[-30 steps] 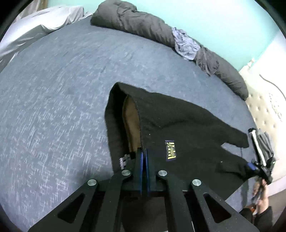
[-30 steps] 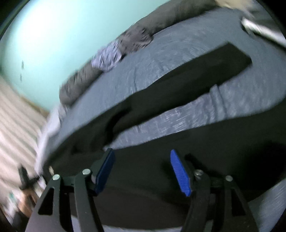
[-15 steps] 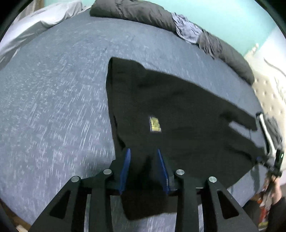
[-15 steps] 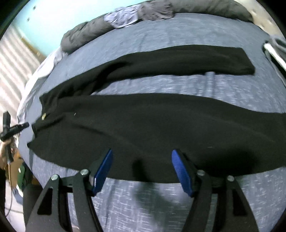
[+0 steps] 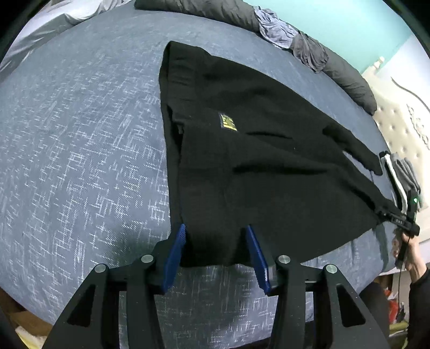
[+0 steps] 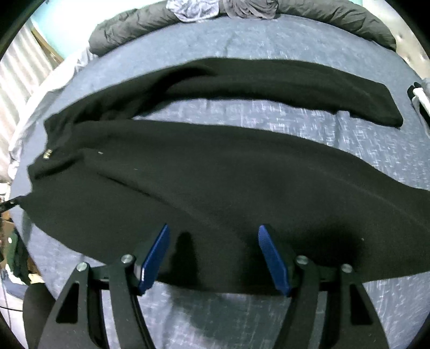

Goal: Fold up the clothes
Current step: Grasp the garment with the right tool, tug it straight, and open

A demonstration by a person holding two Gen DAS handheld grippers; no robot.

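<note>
A pair of black trousers (image 5: 255, 161) with a small yellow label (image 5: 228, 125) lies spread flat on the blue-grey bed (image 5: 80, 147). My left gripper (image 5: 216, 241) hovers over the near corner at the waist end. Its jaws are opening, and the cloth edge lies between the blue pads (image 5: 176, 249) without being pressed. In the right wrist view both legs (image 6: 215, 174) stretch to the right. My right gripper (image 6: 213, 241) stands open above the near leg's edge, with cloth under the gap but no grip on it. It also shows at the far right as the right gripper (image 5: 403, 214).
A rolled dark grey duvet (image 5: 215, 13) with a pale lilac cloth (image 5: 276, 29) runs along the far side of the bed. A tufted white headboard (image 5: 403, 120) and a grey folded pile (image 5: 403, 171) sit at the right. A person's hand (image 5: 408, 255) holds the right gripper.
My left gripper was shut on the lifted waist; it has let go, the trousers now lie flat, and its jaws stand apart. My right gripper rolled level and sank towards the near leg.
</note>
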